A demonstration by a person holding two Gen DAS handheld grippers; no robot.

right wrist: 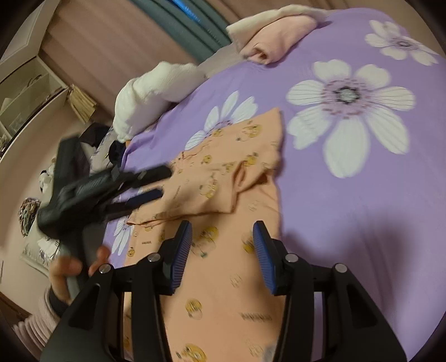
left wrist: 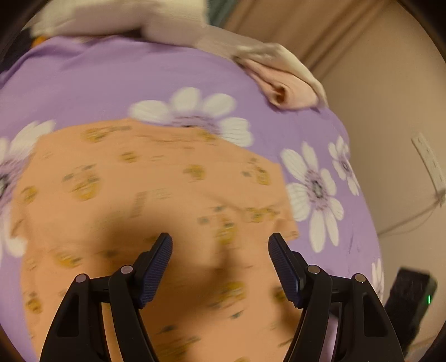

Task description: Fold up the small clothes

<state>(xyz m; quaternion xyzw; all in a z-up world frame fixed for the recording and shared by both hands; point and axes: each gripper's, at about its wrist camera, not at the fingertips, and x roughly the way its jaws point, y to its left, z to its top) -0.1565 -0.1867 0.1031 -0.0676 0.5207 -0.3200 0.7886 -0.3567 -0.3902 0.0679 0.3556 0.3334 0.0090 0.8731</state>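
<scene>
A small orange garment (right wrist: 223,200) with yellow cartoon prints lies on a purple flowered bedsheet (right wrist: 348,181); one part is folded over itself near the middle. In the left wrist view the garment (left wrist: 139,195) fills the centre, blurred. My left gripper (left wrist: 220,245) is open and empty just above the cloth. It also shows in the right wrist view (right wrist: 164,182), at the garment's left edge, jaws apart. My right gripper (right wrist: 223,231) is open and empty above the garment's near part.
A folded pink garment (left wrist: 284,89) and white cloth (right wrist: 145,94) lie at the bed's far edge. A black device with a green light (left wrist: 409,295) sits off the bed at right. Shelving (right wrist: 25,92) and curtains (right wrist: 181,25) stand beyond the bed.
</scene>
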